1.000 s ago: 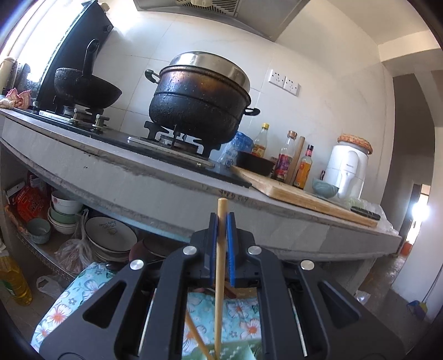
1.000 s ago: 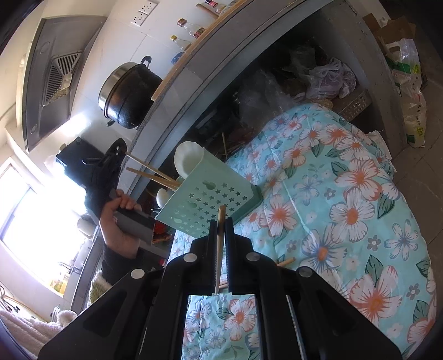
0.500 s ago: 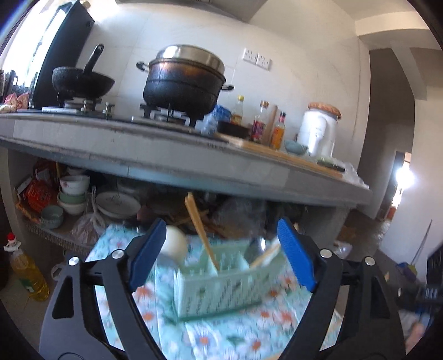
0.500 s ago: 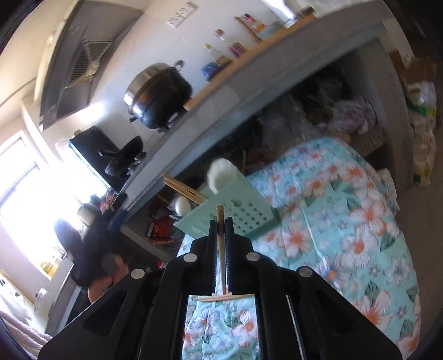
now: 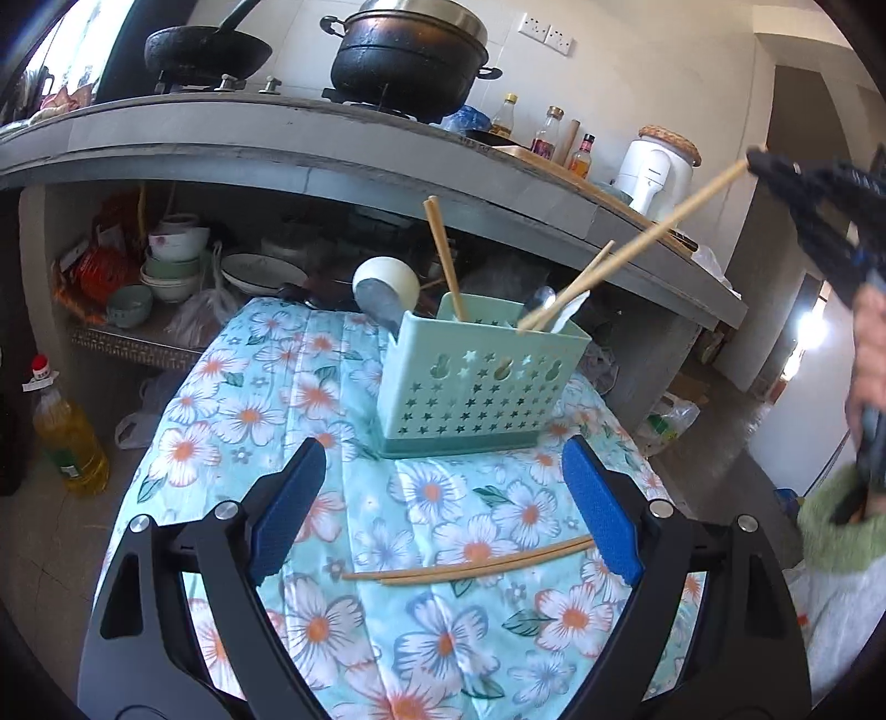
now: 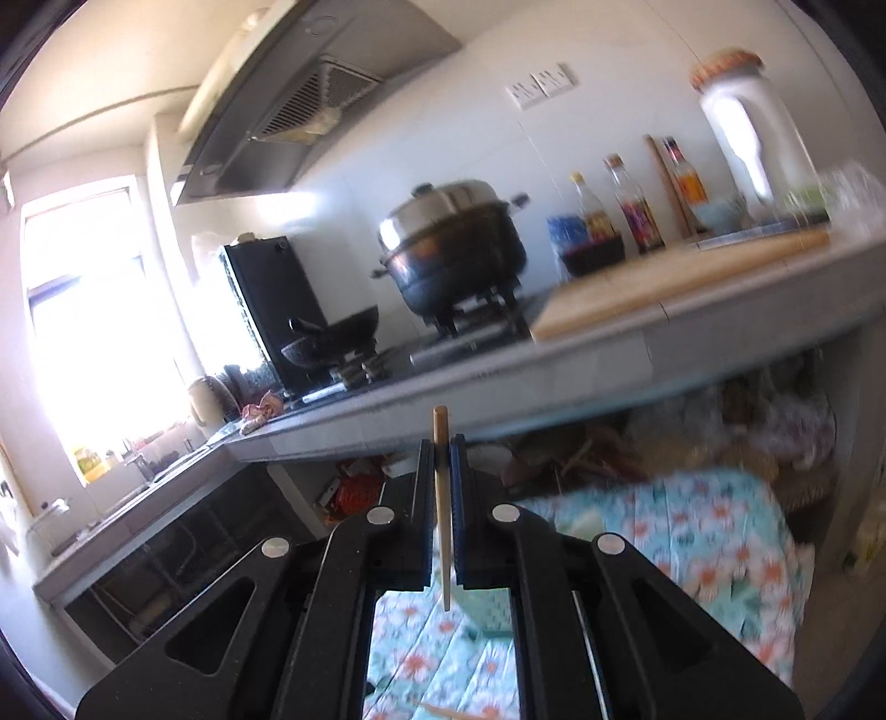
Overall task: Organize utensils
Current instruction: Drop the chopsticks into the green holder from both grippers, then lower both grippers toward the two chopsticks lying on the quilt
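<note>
A mint-green utensil caddy [image 5: 476, 382] stands on the flowered tablecloth [image 5: 266, 410]. It holds an upright chopstick [image 5: 443, 260], a white ladle [image 5: 387, 288] and more utensils. A chopstick pair [image 5: 470, 565] lies flat on the cloth near me. My left gripper [image 5: 443, 448] hovers above that pair; its jaws are opening, wide apart, with nothing gripped. My right gripper [image 6: 442, 451] is shut on a single chopstick [image 6: 441, 437]. In the left wrist view the right gripper [image 5: 761, 160] is up at the right, and its chopstick [image 5: 637, 243] slants down to the caddy's right end.
A grey counter [image 5: 332, 149] behind the table carries a black pot [image 5: 410, 61], a wok [image 5: 205, 52], bottles [image 5: 545, 133] and a white appliance [image 5: 656, 166]. Bowls [image 5: 171, 260] sit on the shelf below. An oil bottle [image 5: 69, 437] stands on the floor. A hand and green sleeve [image 5: 847, 526] are at the right.
My left gripper let go of its chopstick, opened wide and drew back and down from the caddy. My right gripper rose and rolled with its chopstick, now facing the counter.
</note>
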Tool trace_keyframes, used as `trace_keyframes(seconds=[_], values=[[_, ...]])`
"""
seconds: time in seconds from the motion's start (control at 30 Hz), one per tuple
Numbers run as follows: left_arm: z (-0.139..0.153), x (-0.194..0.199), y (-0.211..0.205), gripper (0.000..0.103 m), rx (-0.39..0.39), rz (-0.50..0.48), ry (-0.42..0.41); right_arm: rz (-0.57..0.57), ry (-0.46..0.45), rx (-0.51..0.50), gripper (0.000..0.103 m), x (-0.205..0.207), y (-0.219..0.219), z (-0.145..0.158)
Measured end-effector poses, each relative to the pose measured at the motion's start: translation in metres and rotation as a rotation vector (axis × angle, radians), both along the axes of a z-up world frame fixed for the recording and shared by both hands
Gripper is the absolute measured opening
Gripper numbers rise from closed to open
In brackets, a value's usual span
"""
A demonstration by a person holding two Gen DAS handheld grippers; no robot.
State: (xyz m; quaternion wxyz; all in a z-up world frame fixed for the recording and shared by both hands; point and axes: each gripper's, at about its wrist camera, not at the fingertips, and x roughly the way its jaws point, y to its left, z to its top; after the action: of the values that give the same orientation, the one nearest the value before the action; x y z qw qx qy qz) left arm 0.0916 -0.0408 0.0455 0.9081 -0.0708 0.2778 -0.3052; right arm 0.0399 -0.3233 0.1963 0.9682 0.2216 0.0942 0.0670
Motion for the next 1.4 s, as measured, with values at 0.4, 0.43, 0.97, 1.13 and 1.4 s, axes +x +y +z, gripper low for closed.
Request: trace_keyframes(seconds=[0.4,0.43,0.97,1.13,1.4], values=[[-0.001,0.010,0.020,0.084,-0.017,0.046,0.014,-0.081,0.102,-0.178,0.006,0.085,-0.003,0.029],[-0.001,0.010,0.021,0.084,-0.016,0.049,0.015,-0.083,0.115,-0.186,0.006,0.091,-0.003,0.025],[-0.004,0.009,0.004,0.089,0.102,0.076,0.018,-0.029,0.248,-0.242,0.017,0.130,0.011,-0.034],[-0.005,0.010,-0.005,0.089,0.157,0.095,0.024,-0.047,0.186,-0.201,0.028,0.104,-0.001,-0.023],[-0.009,0.008,-0.020,0.091,0.243,0.099,0.018,-0.080,0.146,-0.102,0.050,0.041,-0.019,-0.029]])
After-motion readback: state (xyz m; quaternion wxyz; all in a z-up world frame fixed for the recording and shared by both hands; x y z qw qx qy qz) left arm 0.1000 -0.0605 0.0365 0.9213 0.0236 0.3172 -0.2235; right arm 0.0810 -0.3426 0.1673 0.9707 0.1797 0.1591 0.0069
